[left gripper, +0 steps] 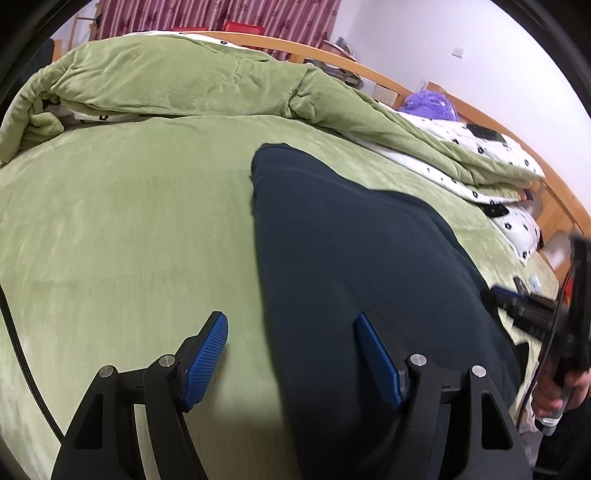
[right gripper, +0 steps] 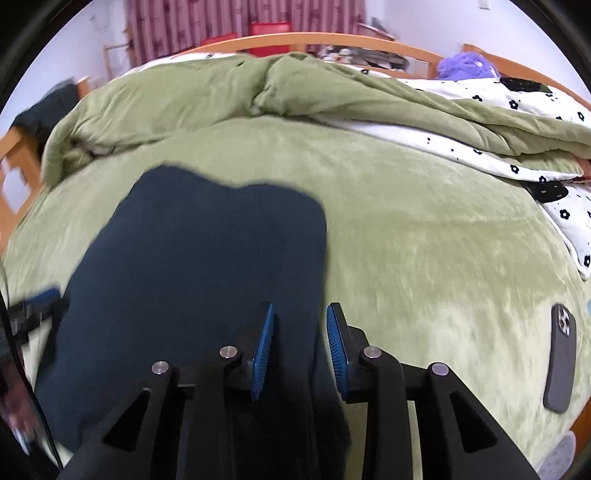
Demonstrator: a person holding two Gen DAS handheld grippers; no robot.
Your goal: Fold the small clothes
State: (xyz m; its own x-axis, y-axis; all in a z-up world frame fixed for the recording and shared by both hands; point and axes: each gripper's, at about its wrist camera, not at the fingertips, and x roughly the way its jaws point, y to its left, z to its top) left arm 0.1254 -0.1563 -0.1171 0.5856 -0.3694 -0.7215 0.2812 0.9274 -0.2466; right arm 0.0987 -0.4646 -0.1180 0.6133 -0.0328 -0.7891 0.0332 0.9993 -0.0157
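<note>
On the soft olive-green fleece bed cover [left gripper: 129, 229], seen from the left wrist camera, the left gripper [left gripper: 291, 354] hangs with its blue ribbed pads spread wide, nothing pinched between them: the pad at seven o'clock sits over bare cover, the pad at five o'clock over the near end of the dark navy knit garment [left gripper: 351, 258], whose left edge runs up between the two toward twelve o'clock. At eleven o'clock a rumpled green quilt with a white flower-print underside [left gripper: 177, 81] is heaped against the curved orange wooden bed rail [left gripper: 373, 70], with dark red striped curtains [left gripper: 207, 18] behind; at two o'clock a fuzzy purple plush [left gripper: 430, 103] lies by the rail. At four o'clock the right gripper [left gripper: 506, 295] shows, blurred, at the garment's right edge, a hand [left gripper: 561, 387] on its handle. From the right wrist camera the garment lies flat from nine o'clock to the centre, its far edge wavy; the blurred left tool peeks in at nine o'clock. The right gripper's pads stand apart with a narrow gap, straddling the garment's right edge at six o'clock; whether they press the cloth cannot be told. At four o'clock a grey cased smartphone [right gripper: 561, 358] lies camera side up, well apart from the garment
</note>
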